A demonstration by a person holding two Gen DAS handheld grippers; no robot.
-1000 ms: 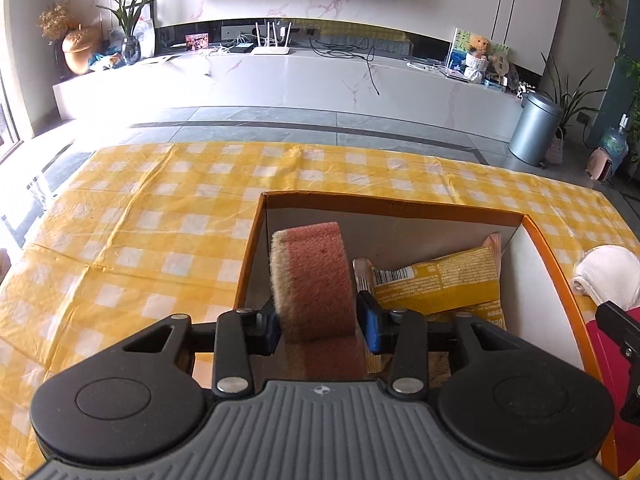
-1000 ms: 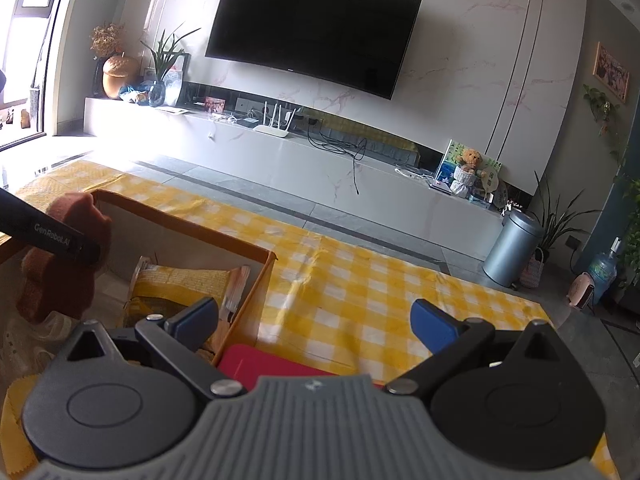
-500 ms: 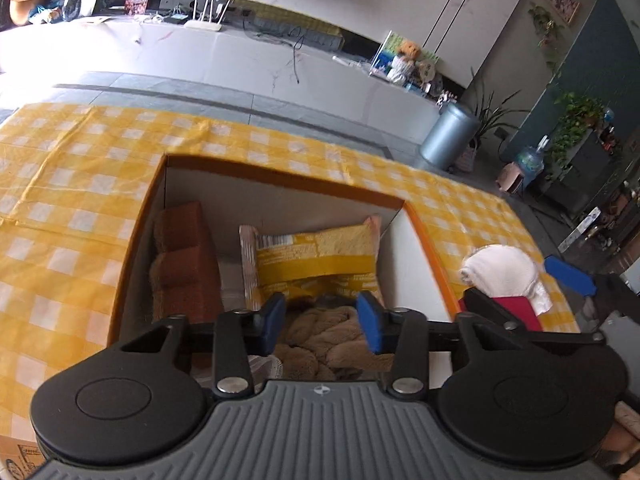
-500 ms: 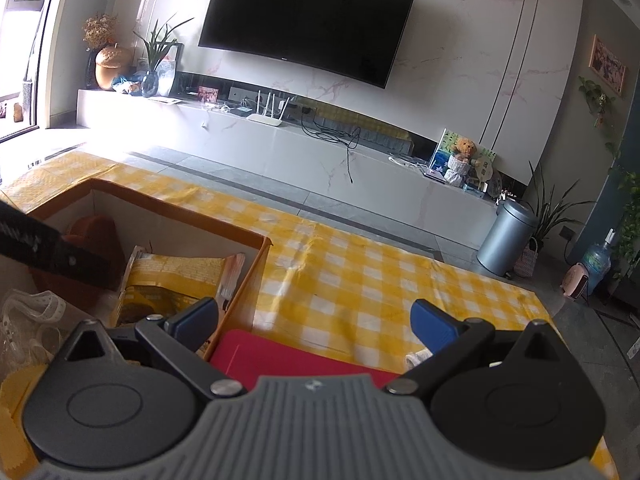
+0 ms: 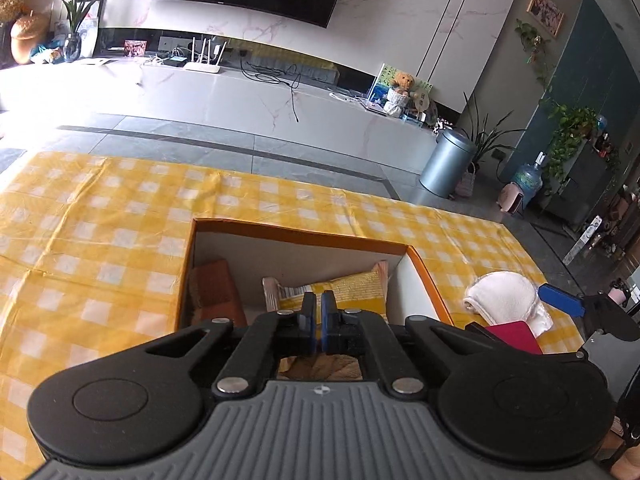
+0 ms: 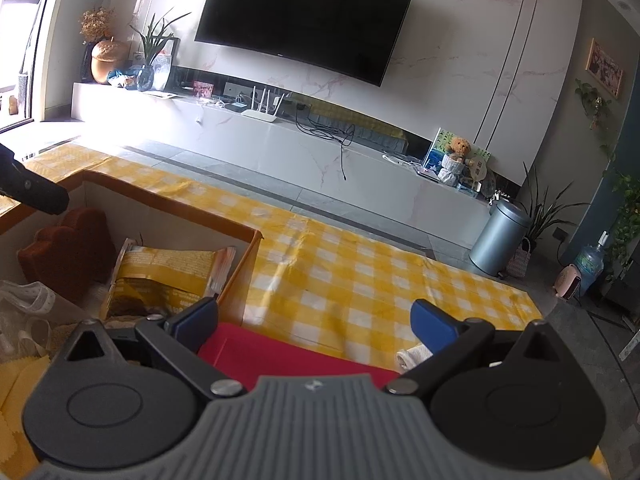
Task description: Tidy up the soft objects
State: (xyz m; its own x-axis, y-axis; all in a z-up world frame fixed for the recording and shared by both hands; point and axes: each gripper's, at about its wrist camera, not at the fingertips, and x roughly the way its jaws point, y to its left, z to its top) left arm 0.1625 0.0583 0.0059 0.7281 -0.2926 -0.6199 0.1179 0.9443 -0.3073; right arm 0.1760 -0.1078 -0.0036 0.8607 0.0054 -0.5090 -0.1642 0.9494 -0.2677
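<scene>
Your left tongs [image 5: 317, 322] wear blue pads on black linkage arms, pinned with silver screws, over two round black housings and a ribbed grey body carrying a small white emblem. Your right tongs [image 6: 314, 318] match: the same blue pads [image 6: 434, 326] (thick, wedge-shaped), black links, silver screws, grey ribbing and emblem.

Living rm w/ white marble wall [image 6: 460, 40], big curved TV [image 6: 304, 20] mounted above a long white marble console [image 6: 280, 148]. Router [image 6: 262, 114] + teddy bear [image 6: 456, 156] on top. Grey tile floor [image 5: 224, 148], steel trash bin [image 6: 500, 236] by the console's right end, bright window [image 6: 20, 40] on the left.
</scene>
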